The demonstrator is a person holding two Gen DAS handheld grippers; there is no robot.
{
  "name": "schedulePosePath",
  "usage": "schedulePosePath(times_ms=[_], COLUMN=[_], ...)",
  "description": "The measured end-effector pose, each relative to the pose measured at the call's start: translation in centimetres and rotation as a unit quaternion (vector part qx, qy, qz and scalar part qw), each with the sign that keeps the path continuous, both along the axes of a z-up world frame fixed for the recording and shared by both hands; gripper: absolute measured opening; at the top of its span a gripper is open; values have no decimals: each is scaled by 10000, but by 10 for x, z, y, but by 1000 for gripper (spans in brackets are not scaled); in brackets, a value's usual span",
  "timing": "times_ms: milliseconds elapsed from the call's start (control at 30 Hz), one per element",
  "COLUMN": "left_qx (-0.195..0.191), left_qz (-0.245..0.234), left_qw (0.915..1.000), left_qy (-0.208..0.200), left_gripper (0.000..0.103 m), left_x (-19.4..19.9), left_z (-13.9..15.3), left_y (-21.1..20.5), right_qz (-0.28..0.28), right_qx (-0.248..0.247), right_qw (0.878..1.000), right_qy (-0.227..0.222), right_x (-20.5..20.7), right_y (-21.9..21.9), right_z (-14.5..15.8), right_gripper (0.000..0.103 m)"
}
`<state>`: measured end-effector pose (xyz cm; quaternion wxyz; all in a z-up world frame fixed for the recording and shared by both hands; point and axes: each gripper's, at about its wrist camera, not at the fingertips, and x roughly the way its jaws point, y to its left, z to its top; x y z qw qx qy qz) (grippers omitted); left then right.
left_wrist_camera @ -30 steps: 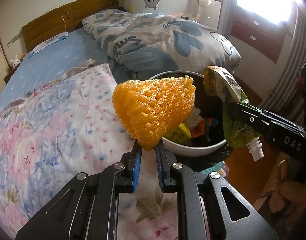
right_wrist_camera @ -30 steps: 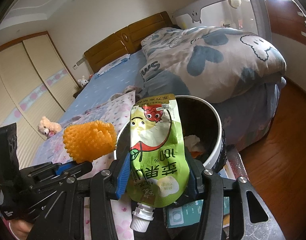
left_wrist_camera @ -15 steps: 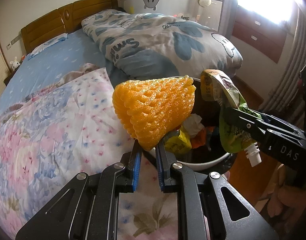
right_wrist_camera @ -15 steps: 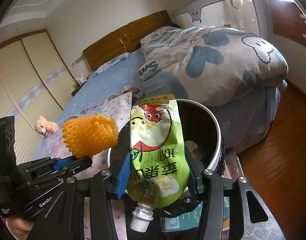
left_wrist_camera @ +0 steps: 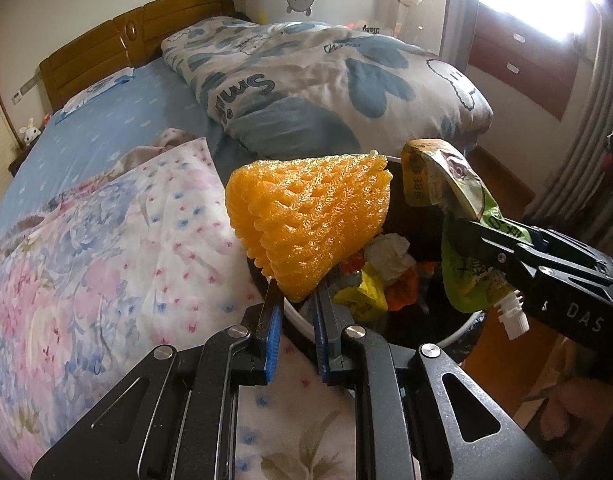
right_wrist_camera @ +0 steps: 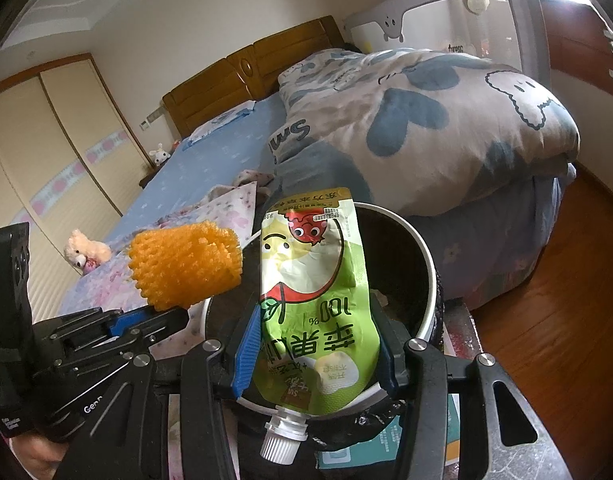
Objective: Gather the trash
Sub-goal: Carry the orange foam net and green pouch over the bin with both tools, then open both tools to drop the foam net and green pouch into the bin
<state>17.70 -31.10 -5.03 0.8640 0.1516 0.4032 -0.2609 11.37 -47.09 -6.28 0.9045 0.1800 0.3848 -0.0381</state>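
**Left wrist view: both pieces of trash hanging over the bin**

Left gripper (left_wrist_camera: pixel 297 300) is pinching the orange foam net (left_wrist_camera: pixel 310 224) by its tip — light, springy. Right gripper (right_wrist_camera: pixel 314 350) is squeezing the limp green pouch (right_wrist_camera: pixel 318 312) mid-body — slick film. Both are hovering above the trash bin (right_wrist_camera: pixel 424 264).

"100%" on green pouch (right_wrist_camera: pixel 314 312); "DAS" on right gripper (left_wrist_camera: pixel 464 227)

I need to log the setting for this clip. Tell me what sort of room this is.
A bedroom, almost surely. A bed with a wooden headboard and a folded duvet fills the view, with sliding wardrobe doors along the wall and a stuffed bear on the bed.
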Motion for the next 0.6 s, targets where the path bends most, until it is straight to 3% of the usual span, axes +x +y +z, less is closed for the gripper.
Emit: schedulePosePath(times_ms=[600], left_qx=[159], left_qz=[20], left_qw=[9999], left_qy=[47], left_gripper=[13], left_x=[15], left_z=[-11], left_y=[-10], right_qz=[13], right_qx=[-14], right_qw=[9999], right_qy=[99], right_x=[9], right_y=[-1], right_z=[-5], right_gripper=[49])
